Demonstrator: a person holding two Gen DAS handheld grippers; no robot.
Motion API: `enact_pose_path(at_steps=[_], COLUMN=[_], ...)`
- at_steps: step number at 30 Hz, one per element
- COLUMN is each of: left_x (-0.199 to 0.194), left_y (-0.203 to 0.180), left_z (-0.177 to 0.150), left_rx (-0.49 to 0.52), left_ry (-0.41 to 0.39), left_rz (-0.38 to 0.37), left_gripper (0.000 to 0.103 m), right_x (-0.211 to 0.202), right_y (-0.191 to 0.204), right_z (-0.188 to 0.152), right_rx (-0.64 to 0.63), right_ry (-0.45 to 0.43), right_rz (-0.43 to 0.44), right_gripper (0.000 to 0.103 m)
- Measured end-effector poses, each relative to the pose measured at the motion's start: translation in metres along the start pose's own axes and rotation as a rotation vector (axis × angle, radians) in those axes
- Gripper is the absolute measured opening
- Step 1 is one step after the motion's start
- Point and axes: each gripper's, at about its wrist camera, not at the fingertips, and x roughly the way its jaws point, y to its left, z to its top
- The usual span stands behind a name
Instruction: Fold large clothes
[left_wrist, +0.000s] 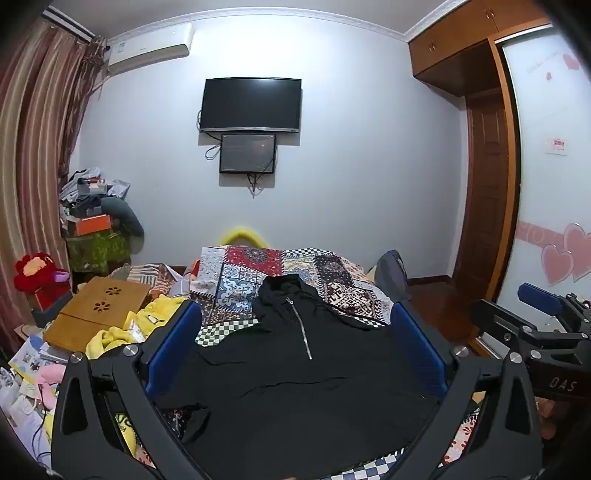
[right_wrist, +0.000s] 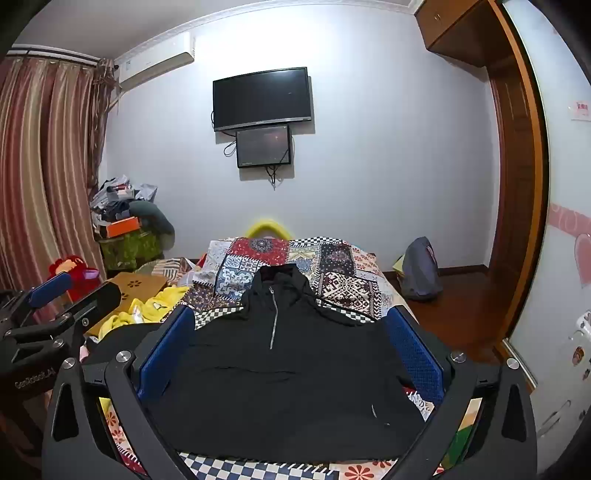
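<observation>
Black hoodie (left_wrist: 295, 387) flat btwn 2 spread fingers (left_wrist: 173, 343).

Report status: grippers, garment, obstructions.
Left gripper open, right gripper open, both empty. Black zip hoodie flat on patchwork bedspread, hood away. Yellow garment beside it, apart.

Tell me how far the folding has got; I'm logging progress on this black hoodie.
Done: the black hoodie lies spread on the patchwork bedspread, zipper up, hood away from the cameras. In hand: nothing; the left gripper and right gripper both hover open above it. Left: every fold, since none shows yet.
</observation>
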Motion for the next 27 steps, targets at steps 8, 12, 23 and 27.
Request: enact_pose_path(at_steps=[8,12,23,27], left_x=[-0.0004,0.0014,0.0007,0.0016], left_y=[0.0010,-0.0019,-0.0048,-0.0060], left_z=[0.0046,0.0009,-0.0020,0.0011], left_rx=[0.004,0.017,0.034,0.034], left_ry=[0.001,0.002,-0.002,-0.001], left_rz=[0.000,-0.001,-0.006,0.001], left_gripper=[0.103,0.103,0.103,0.103], right_x=[0.0010,0.0009,0.0022,0.0023], right_y=[-0.0005,0.0007,-0.0021,-0.0018], right_z=[0.0000,0.0012,0.0006,0.0006], right_rx=[0.000,0.002,0.005,0.005], right_ry=[0.004,0.005,0.005,0.005], right_rz=[-0.002,-0.001,-0.002,-0.002], right_gripper=[0.103,0.103,0.103,0.103])
